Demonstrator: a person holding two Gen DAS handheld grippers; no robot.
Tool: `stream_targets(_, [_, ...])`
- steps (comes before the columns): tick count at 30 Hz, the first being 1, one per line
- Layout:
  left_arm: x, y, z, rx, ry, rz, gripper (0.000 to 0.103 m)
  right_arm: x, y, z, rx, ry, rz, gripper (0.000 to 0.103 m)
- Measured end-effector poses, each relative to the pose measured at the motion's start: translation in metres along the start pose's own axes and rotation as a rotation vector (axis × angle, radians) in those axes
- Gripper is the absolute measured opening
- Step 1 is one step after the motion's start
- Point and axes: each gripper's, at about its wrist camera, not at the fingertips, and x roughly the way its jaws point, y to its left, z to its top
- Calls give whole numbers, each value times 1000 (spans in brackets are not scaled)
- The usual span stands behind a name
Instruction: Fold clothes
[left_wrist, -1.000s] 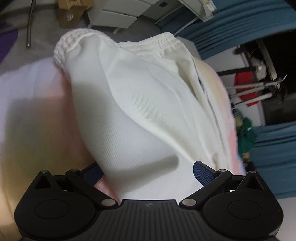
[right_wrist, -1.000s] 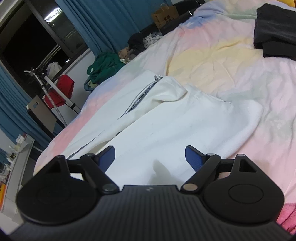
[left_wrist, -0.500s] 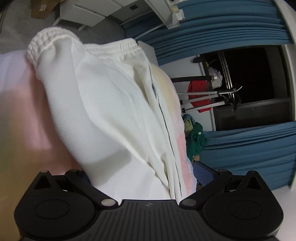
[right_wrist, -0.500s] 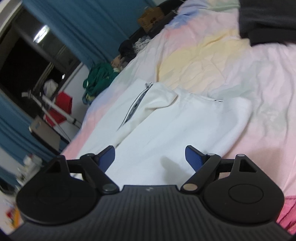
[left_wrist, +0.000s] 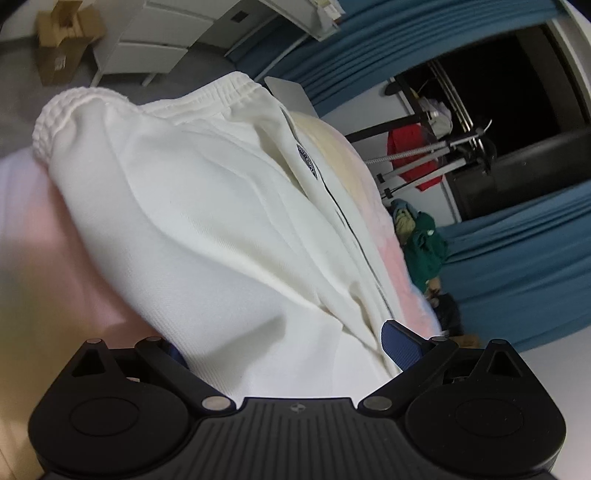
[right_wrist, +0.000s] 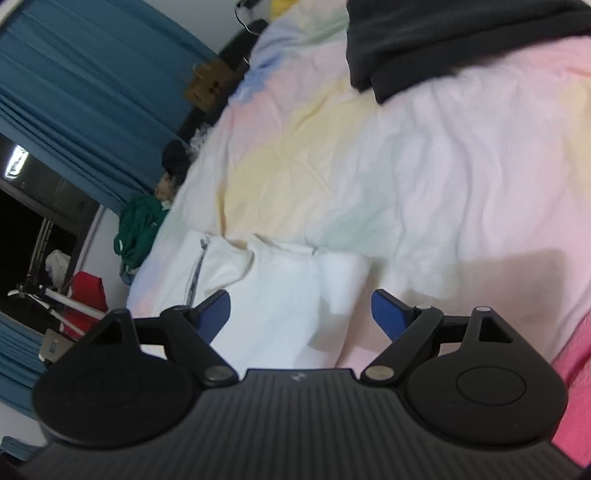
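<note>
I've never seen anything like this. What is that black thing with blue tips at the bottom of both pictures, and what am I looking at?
There is no robot here: a person holds a two-finger gripper in each hand, and each one carries a wide-angle camera looking forward along its fingers. So the black shape at the bottom is the tool itself, and the blue tips are its finger pads.

One picture comes from the left gripper, the other from the right gripper. Both are open and grip nothing.

Both look at a white garment with an elastic waistband, lying on a pastel bedspread. The left gripper's fingers straddle its cloth. A dark garment lies further up the bed.
</note>
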Motion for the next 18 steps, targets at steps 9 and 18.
stream_targets(9, [16,26,11,-159,31,-37,99,57,2,-13,84,163,-58,81])
stream_targets(18, [25,44,19,-274,2,-29,94,69,29,-5,-34,115,-30,45])
